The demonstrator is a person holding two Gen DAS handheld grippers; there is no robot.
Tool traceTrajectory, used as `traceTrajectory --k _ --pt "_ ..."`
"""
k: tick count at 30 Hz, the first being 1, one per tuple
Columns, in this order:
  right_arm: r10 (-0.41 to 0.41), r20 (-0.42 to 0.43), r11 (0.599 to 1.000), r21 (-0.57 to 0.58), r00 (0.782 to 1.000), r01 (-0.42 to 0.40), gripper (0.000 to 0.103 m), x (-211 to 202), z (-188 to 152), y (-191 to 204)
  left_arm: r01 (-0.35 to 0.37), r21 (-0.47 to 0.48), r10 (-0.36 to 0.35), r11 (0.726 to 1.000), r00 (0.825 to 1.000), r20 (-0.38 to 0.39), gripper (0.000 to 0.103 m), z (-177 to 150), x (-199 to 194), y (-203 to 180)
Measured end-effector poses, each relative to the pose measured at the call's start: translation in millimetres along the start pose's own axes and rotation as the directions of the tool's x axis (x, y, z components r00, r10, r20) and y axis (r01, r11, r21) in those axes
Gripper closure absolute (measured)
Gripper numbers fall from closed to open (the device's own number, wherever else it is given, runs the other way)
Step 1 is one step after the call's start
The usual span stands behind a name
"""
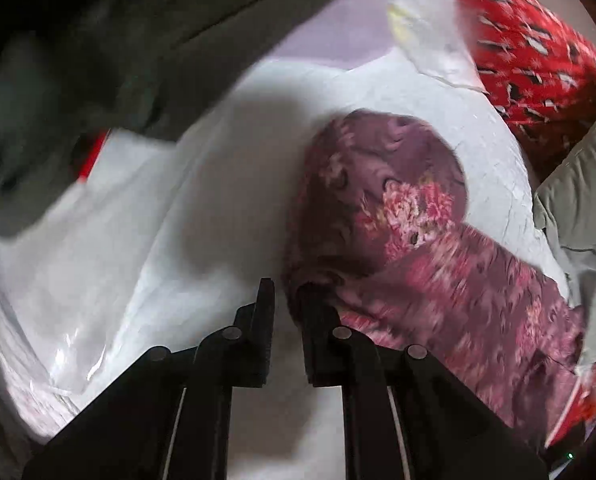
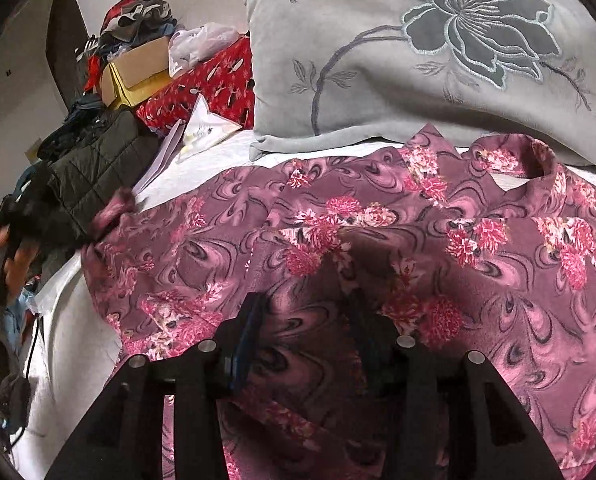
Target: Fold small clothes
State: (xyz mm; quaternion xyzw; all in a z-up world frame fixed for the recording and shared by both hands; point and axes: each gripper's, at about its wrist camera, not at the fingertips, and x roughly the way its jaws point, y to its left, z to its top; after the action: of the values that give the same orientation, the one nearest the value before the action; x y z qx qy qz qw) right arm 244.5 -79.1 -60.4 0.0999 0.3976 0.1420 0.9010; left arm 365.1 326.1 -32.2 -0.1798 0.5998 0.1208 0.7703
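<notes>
A mauve shirt with pink flowers point(image 2: 417, 240) lies spread on a white bed sheet point(image 2: 78, 340), collar at the far right. In the left wrist view its sleeve point(image 1: 381, 200) bulges up to the right of my left gripper point(image 1: 288, 292). The left jaws stand a narrow gap apart, and the right finger touches the sleeve's edge; nothing shows between them. My right gripper point(image 2: 305, 308) hovers low over the shirt's middle with its jaws wide apart and empty. The left gripper point(image 2: 10, 224) shows blurred at the far left of the right wrist view, beside the sleeve end.
A grey flower-embroidered pillow point(image 2: 417, 60) lies behind the shirt. A red patterned cloth point(image 2: 210, 84), a cardboard box point(image 2: 138, 72) and a pile of clothes lie at the back left. A dark quilted jacket point(image 2: 98, 176) lies left of the shirt. Papers point(image 2: 202, 132) lie by it.
</notes>
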Motion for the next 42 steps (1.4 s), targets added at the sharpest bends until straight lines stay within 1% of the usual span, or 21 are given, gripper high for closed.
traceTrajectory --k 3,4,5,7,9,11,13,14,16,18,19,20,21,22,23,27,30,34,35,38,42 --pt "-0.003 -0.001 1.000 -0.004 1.000 0.003 0.055 0 0 1 0.044 -0.001 -0.044 0.999 0.997 0.064 0.091 -2 -20 1" --pt "-0.003 0.000 1.000 -0.004 1.000 0.003 0.055 0 0 1 0.059 0.006 -0.059 0.998 0.992 0.109 0.082 -1 -30 -2" --pt "-0.003 0.000 1.000 -0.004 1.000 0.003 0.055 0 0 1 0.060 0.016 -0.061 0.998 0.987 0.146 0.062 0 -37 -6" --pt "-0.002 0.000 1.000 -0.004 1.000 0.002 0.055 -1 0 1 0.017 0.055 -0.029 0.998 0.975 0.219 0.033 7 -45 -19" --pt "0.000 0.000 1.000 -0.003 1.000 0.000 0.055 -1 0 1 -0.013 0.130 -0.019 0.991 0.970 0.243 0.033 10 -44 -35" --pt "0.002 0.001 1.000 -0.002 1.000 -0.002 0.055 -1 0 1 -0.036 0.219 -0.014 0.975 0.975 0.220 0.031 11 -35 -51" --pt "0.010 0.002 1.000 0.004 1.000 -0.010 0.055 -1 0 -1 -0.112 0.312 0.039 0.943 0.973 0.229 0.030 4 -25 -68" --pt "0.014 0.004 1.000 0.007 1.000 -0.014 0.055 -1 0 -1 -0.165 0.359 0.078 0.919 0.966 0.246 0.029 -1 -21 -75" --pt "0.020 0.005 1.000 0.012 1.000 -0.020 0.055 -2 0 -2 -0.302 0.420 0.184 0.856 0.937 0.298 0.028 -9 -5 -88" --pt "0.026 0.007 1.000 0.017 1.000 -0.026 0.055 -2 0 -3 -0.437 0.423 0.304 0.794 0.888 0.346 0.029 -9 12 -92" --pt "0.028 0.007 0.999 0.018 1.000 -0.028 0.055 -2 0 -3 -0.445 0.404 0.318 0.799 0.883 0.344 0.042 -7 15 -89" --pt "0.029 0.007 0.999 0.019 1.000 -0.029 0.055 -2 0 -3 -0.404 0.378 0.291 0.833 0.901 0.320 0.056 -3 15 -84" --pt "0.030 0.007 0.999 0.020 1.000 -0.030 0.055 -2 0 -3 -0.312 0.333 0.230 0.890 0.937 0.263 0.085 4 13 -77" --pt "0.031 0.006 0.999 0.021 0.999 -0.031 0.055 -2 0 -3 -0.261 0.287 0.196 0.922 0.952 0.237 0.088 8 9 -71" --pt "0.034 0.006 0.999 0.022 0.999 -0.034 0.054 -2 0 -4 -0.233 0.257 0.172 0.938 0.956 0.239 0.088 7 3 -66" --pt "0.056 -0.004 0.998 0.031 0.998 -0.056 0.051 -2 2 -5 -0.125 0.229 0.058 0.965 0.959 0.277 0.091 0 -31 -67" --pt "0.054 -0.046 0.998 0.044 0.997 -0.052 0.051 -5 7 -5 -0.049 0.240 -0.025 0.970 0.955 0.295 0.091 -13 -59 -80" --pt "0.036 -0.082 0.996 0.080 0.996 -0.029 0.049 -21 12 -9 0.020 0.283 -0.107 0.959 0.950 0.294 0.091 -35 -88 -107" --pt "0.019 -0.083 0.996 0.084 0.996 -0.012 0.044 -27 11 -12 0.035 0.302 -0.128 0.953 0.947 0.293 0.091 -44 -96 -118" --pt "-0.065 -0.084 0.995 0.068 0.994 0.070 0.042 -49 6 -29 0.069 0.344 -0.174 0.936 0.943 0.284 0.091 -60 -105 -147" --pt "-0.192 -0.112 0.978 0.062 0.975 0.200 0.042 -79 -6 -68 0.141 0.398 -0.255 0.906 0.935 0.248 0.091 -87 -119 -193"
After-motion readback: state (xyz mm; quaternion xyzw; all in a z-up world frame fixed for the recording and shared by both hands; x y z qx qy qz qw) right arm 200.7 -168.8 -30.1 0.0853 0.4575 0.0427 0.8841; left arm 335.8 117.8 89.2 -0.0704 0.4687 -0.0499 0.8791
